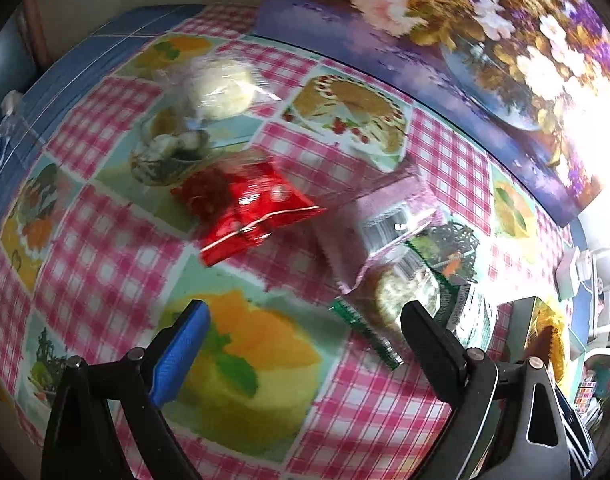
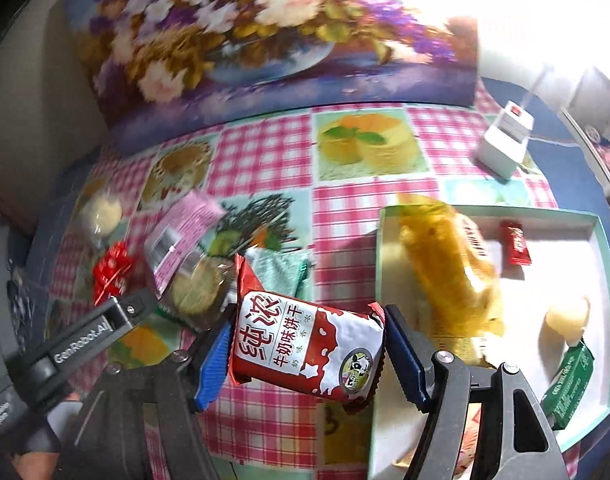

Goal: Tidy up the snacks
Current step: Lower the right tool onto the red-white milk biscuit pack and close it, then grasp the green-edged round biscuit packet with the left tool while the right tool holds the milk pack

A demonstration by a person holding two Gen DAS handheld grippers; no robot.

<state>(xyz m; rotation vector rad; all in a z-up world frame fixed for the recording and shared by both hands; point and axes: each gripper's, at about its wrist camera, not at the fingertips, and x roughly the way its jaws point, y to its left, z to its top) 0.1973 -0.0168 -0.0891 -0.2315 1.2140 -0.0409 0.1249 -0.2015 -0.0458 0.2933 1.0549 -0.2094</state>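
Note:
My right gripper is shut on a red and white biscuit packet, its blue pads pressing both sides, held above the checked tablecloth just left of the pale green tray. In the tray lie a yellow packet, a small red candy, a pale jelly and a green packet. My left gripper hangs open over the cloth with nothing between its fingers. Beyond it lie a red packet, a pink packet, a clear-wrapped pale cake and a green strip packet.
A flowered picture board leans along the table's far side. A white box with a cable sits behind the tray. The blue table edge curves round on the left. Another clear-wrapped snack lies near the pale cake.

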